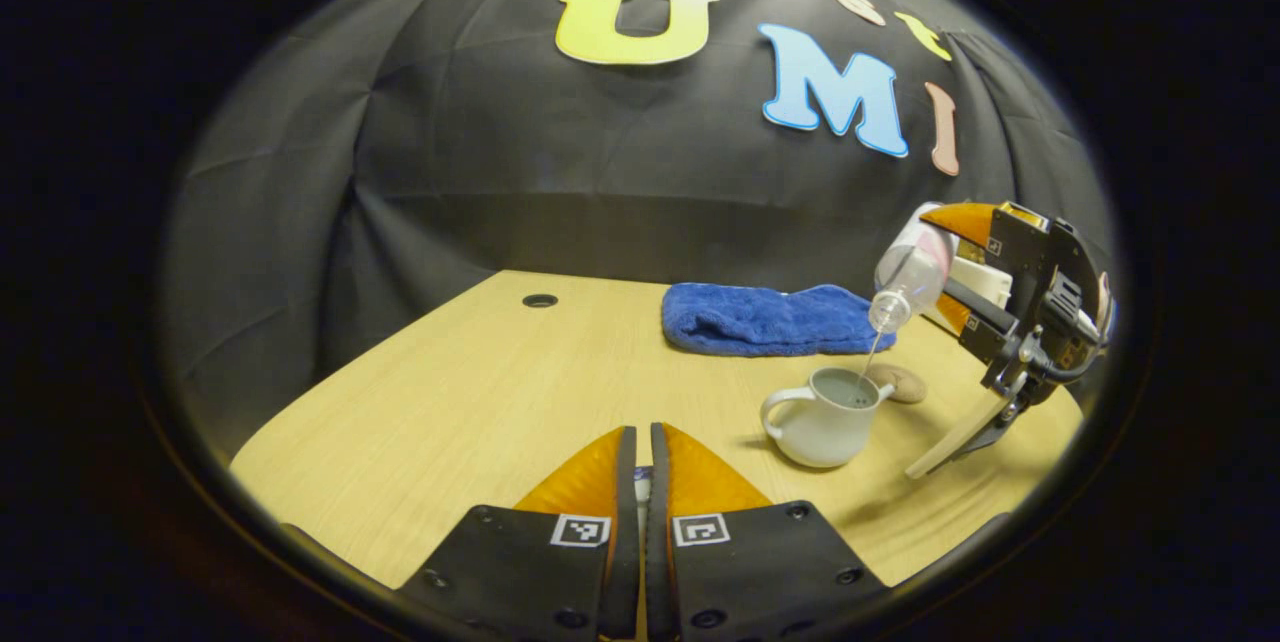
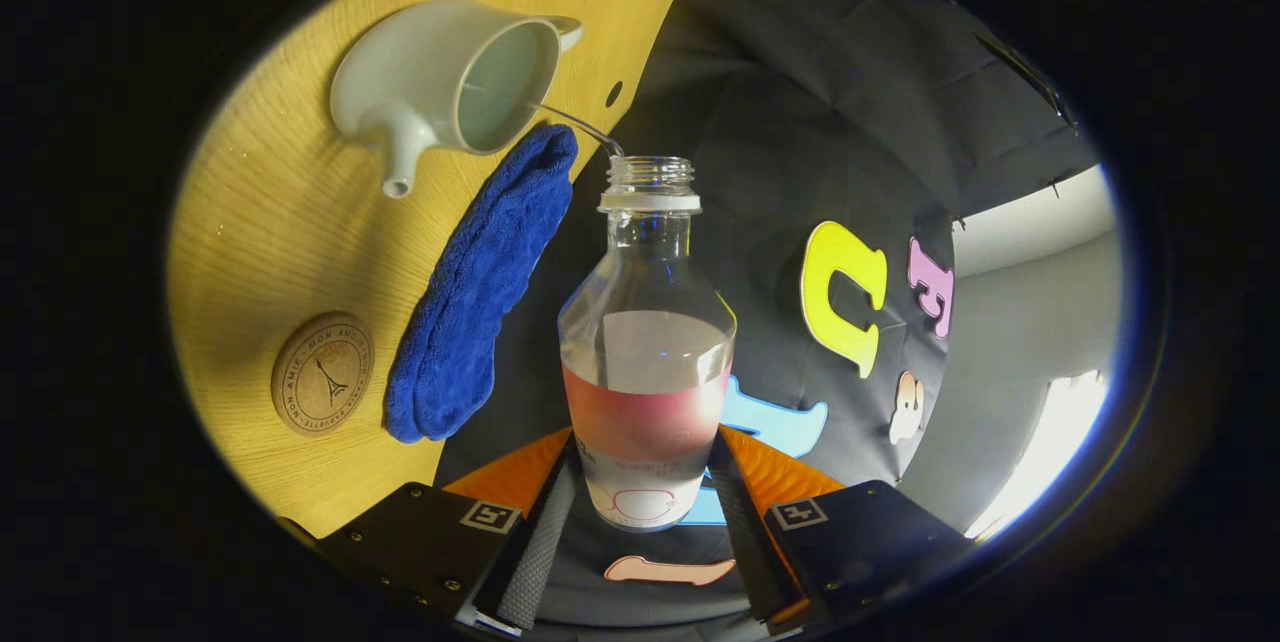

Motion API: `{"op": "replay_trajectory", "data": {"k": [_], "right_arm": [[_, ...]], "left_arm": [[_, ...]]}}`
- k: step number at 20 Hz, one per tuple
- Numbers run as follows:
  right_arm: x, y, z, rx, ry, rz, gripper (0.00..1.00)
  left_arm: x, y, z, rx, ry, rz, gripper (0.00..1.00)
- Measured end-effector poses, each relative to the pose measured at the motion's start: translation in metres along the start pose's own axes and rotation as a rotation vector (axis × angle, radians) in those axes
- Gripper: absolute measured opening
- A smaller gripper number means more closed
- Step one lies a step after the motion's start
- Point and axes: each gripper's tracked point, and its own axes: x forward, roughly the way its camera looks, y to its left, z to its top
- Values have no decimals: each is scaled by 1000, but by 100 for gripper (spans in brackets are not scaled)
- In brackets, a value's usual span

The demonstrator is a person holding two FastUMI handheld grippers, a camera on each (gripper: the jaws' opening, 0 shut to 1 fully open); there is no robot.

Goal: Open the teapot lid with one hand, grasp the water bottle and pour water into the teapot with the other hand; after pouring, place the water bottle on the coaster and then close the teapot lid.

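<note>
A white teapot [image 1: 825, 422] [image 2: 430, 72] stands lidless on the wooden table [image 1: 450, 402], with water inside. My right gripper [image 1: 950, 267] [image 2: 645, 447] is shut on a clear water bottle [image 1: 908, 277] [image 2: 648, 372], tilted mouth-down above the pot. A thin stream of water [image 1: 872, 354] [image 2: 575, 122] runs from the bottle's mouth into the pot's opening. The bottle is partly full. My left gripper [image 1: 641, 437] hovers low over the table to the left of the pot, its fingers nearly together on a small white piece, the teapot lid [image 1: 641, 482], mostly hidden. A round cork coaster [image 1: 900, 384] [image 2: 322, 374] lies just behind the pot.
A folded blue towel [image 1: 770, 319] [image 2: 480, 292] lies at the back of the table beyond the pot and coaster. A small cable hole [image 1: 540, 300] sits near the table's far left edge. Black cloth walls close in the back.
</note>
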Motion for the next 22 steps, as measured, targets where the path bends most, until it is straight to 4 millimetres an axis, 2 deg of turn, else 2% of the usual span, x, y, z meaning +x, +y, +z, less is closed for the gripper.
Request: {"op": "replay_trajectory", "data": {"k": [22], "right_arm": [[6, -19, 2, -160, -72, -94, 76]], "left_arm": [[4, 0, -4, 1, 15, -2, 10]]}}
